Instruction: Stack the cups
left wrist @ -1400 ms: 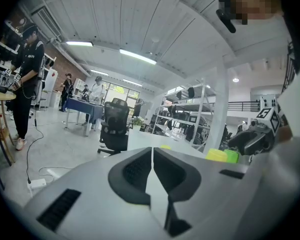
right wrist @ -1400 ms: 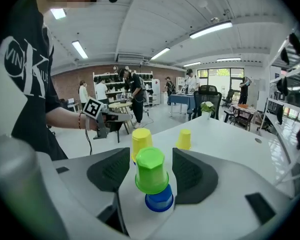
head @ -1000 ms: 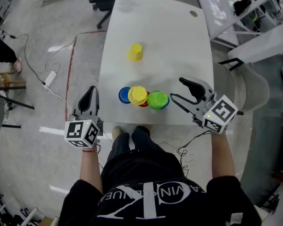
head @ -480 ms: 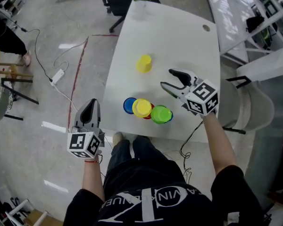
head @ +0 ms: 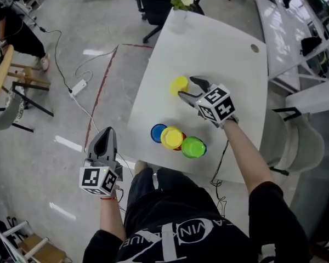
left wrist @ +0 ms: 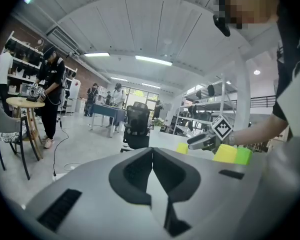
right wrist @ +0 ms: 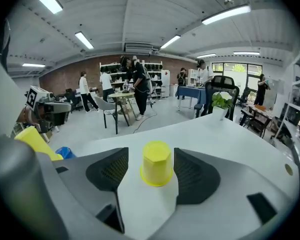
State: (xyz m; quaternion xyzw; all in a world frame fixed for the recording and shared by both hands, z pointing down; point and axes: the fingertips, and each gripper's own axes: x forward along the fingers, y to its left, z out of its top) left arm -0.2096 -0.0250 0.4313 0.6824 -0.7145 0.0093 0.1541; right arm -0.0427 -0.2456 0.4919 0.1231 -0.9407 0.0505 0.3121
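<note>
On the white surface [head: 225, 43], a lone yellow cup [head: 179, 84] stands upside down near the middle, between the spread jaws of the right hand-held gripper [head: 187, 87]. Those jaws have just been opening, and the pads flank the cup without touching it. Nearer the person, by the front edge, a blue cup [head: 158, 132], a second yellow cup [head: 171, 138] and a green cup [head: 193, 147] crowd together, with what may be a red cup [head: 181, 142] tucked under the yellow. The right forearm [head: 241, 152] passes just beside the green cup. Off the surface, over the floor [head: 55, 163], the left hand-held gripper [head: 108, 133] has its jaws pressed together on nothing. A plant [head: 181, 1] sits at the far corner, an office chair [head: 153, 7] stands just beyond, and a power strip [head: 77, 86] lies on the floor.
</note>
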